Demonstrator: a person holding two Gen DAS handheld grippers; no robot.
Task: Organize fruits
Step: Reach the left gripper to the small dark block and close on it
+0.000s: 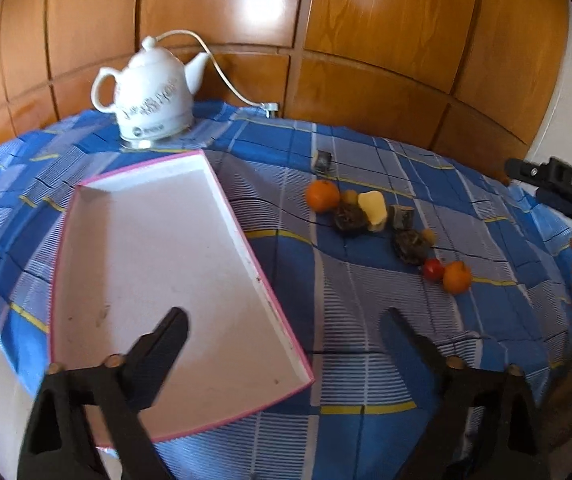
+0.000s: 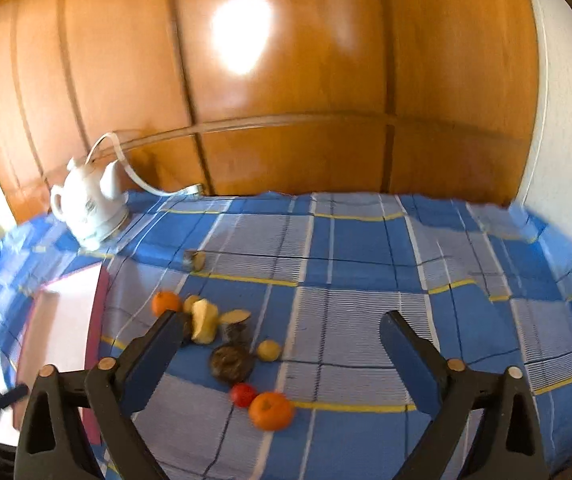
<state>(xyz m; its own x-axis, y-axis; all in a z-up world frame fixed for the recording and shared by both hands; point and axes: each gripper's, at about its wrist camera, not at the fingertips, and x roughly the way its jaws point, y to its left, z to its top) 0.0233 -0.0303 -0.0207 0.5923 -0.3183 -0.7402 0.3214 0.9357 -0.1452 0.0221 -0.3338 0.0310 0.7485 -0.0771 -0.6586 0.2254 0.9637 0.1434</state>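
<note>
Glossy wood panelling (image 1: 366,20), checked cloth (image 1: 366,320), glazed white kettle (image 1: 149,100).

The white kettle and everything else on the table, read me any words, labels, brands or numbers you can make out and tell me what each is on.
No text can be read in either view.
white kettle: dark ornamental print on its side, too blurred to read as words.
kettle base: a round logo with a short brand word beside it, too small to read.
small packet: dark markings, unreadable.
</note>
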